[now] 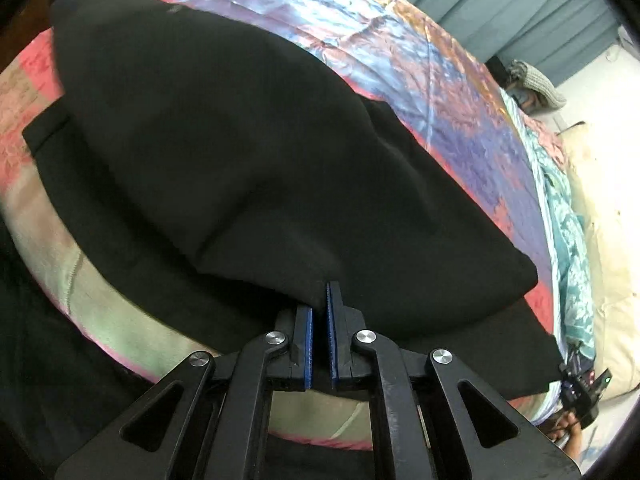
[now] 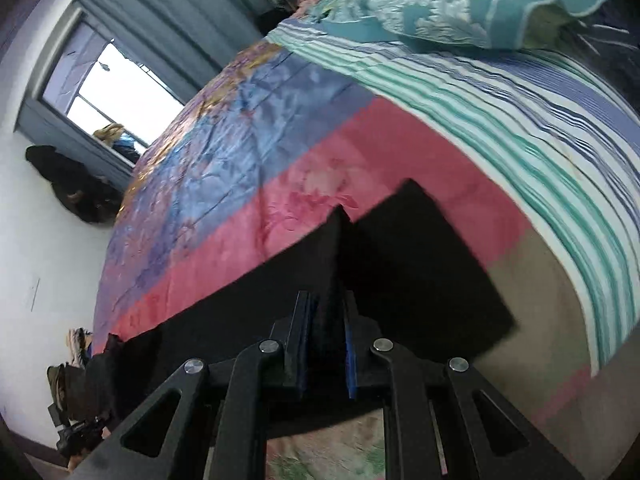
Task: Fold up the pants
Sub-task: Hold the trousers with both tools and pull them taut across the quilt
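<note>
Left wrist view: black pants draped across the frame's middle over a pink and blue bedspread; left gripper at lower centre, clenched on a fabric edge. Right wrist view: window upper left, pants at lower centre, right gripper pinching a raised fold, striped blanket upper right.

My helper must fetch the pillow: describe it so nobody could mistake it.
Start at the bed's pink and blue quilt, then go to the striped blanket past it. The pillow lies there, teal with a pale floral print, the only item not striped or satin.
</note>
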